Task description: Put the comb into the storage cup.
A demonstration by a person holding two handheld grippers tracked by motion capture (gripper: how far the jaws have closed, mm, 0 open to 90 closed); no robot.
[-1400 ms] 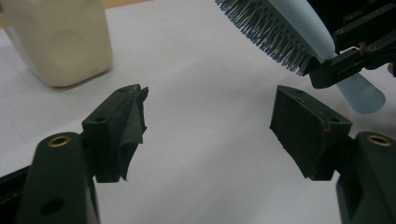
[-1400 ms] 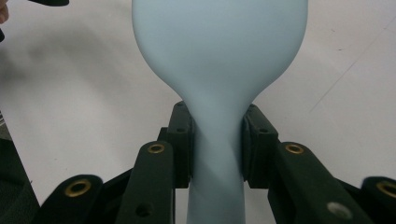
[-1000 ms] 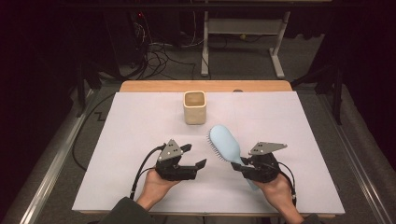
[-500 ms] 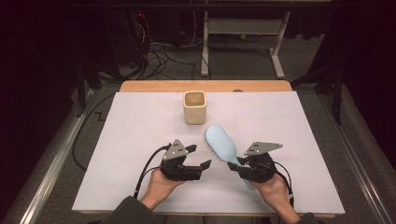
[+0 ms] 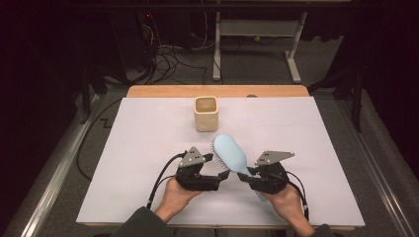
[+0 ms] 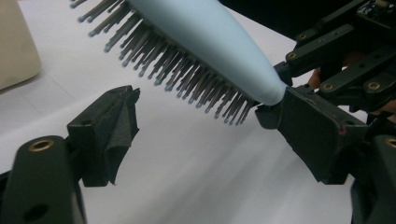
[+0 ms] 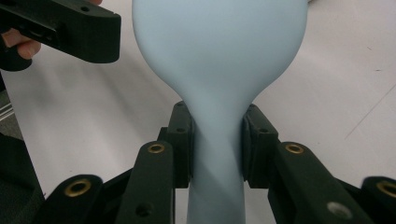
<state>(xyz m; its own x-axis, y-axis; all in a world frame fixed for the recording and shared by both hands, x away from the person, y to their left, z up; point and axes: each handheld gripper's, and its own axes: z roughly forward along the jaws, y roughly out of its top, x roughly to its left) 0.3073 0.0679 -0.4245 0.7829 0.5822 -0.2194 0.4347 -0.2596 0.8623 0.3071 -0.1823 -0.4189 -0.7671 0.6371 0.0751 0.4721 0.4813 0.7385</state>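
While the right gripper [image 7: 217, 144] is pinching the neck of the light-blue plastic paddle hairbrush [image 5: 231, 154], that brush is hanging above the white-covered bench [image 5: 138, 133], head tilted up and away from the person. Its grey bristles [image 6: 187, 79] are facing the left gripper [image 5: 221, 176], which is sitting just beside the brush head. Left gripper jaws are standing spread and have just been opening; the bristles are passing above the gap, untouched by either pad. Beyond the brush head, near it, a cream square cup [image 5: 206, 113] is standing upright.
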